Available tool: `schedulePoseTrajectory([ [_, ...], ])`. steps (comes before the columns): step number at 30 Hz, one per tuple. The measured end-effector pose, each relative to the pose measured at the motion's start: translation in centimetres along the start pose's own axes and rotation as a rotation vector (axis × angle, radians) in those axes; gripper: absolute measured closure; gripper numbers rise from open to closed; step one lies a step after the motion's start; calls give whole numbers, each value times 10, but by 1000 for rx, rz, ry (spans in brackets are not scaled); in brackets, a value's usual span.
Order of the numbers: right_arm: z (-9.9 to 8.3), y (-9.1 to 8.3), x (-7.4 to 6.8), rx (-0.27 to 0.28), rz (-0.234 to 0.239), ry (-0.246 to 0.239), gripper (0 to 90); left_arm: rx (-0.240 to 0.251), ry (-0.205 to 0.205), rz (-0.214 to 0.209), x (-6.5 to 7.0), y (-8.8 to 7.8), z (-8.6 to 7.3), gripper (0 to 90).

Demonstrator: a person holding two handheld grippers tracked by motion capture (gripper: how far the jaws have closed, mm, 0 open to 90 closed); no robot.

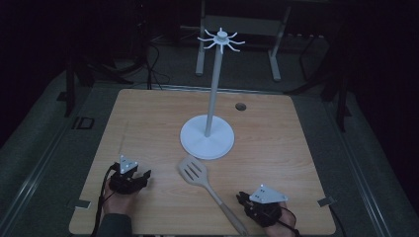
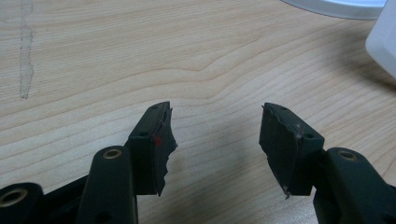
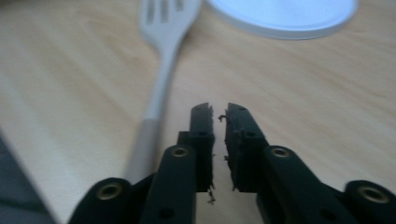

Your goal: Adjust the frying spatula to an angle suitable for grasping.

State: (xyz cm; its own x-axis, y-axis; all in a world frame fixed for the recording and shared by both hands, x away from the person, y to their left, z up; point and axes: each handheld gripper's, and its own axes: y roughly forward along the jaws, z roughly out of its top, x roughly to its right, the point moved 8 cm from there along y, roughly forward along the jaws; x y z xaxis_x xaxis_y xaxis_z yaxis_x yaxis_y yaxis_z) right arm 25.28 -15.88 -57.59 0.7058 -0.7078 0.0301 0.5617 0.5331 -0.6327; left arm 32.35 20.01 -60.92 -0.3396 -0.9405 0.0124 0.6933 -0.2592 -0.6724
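A white slotted spatula [image 1: 193,170] lies flat on the wooden table [image 1: 148,118], head toward the stand, handle running to the front edge. A white stand [image 1: 213,89] with a round base [image 1: 206,140] and hooked arms at its top rises mid-table. My left gripper [image 1: 146,175] rests at the front left, jaws wide open [image 2: 215,109] over bare wood; a corner of the spatula head [image 2: 384,42] lies ahead to its right. My right gripper [image 1: 241,198] sits just right of the spatula handle [image 3: 156,93], jaws almost together [image 3: 218,108] with nothing between them.
A small dark round hole [image 1: 240,106] marks the table's far right part. Dark floor and metal frame legs [image 1: 274,54] lie beyond the far edge. Grey brackets stick out at the front corners [image 1: 325,201]. Bare wood stretches along both sides of the stand.
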Motion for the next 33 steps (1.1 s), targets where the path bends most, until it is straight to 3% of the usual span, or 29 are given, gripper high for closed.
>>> schedulePoseTrajectory([
  [12,-20,19,-39,-102,156,-39,649,4,-2,1,0,0,0,441],
  [15,-26,24,-39,-142,134,-71,665,7,-4,2,0,-1,1,441],
  [17,-26,25,-38,-146,151,-76,679,7,-4,2,0,-1,0,441],
  [23,-23,26,-31,-167,156,-115,701,8,-6,2,-1,-1,1,441],
  [28,-14,35,-2,-168,151,-170,721,5,-2,3,-1,-1,0,441],
  [33,-3,50,16,-182,183,-226,717,4,-4,3,-1,-1,0,441],
])
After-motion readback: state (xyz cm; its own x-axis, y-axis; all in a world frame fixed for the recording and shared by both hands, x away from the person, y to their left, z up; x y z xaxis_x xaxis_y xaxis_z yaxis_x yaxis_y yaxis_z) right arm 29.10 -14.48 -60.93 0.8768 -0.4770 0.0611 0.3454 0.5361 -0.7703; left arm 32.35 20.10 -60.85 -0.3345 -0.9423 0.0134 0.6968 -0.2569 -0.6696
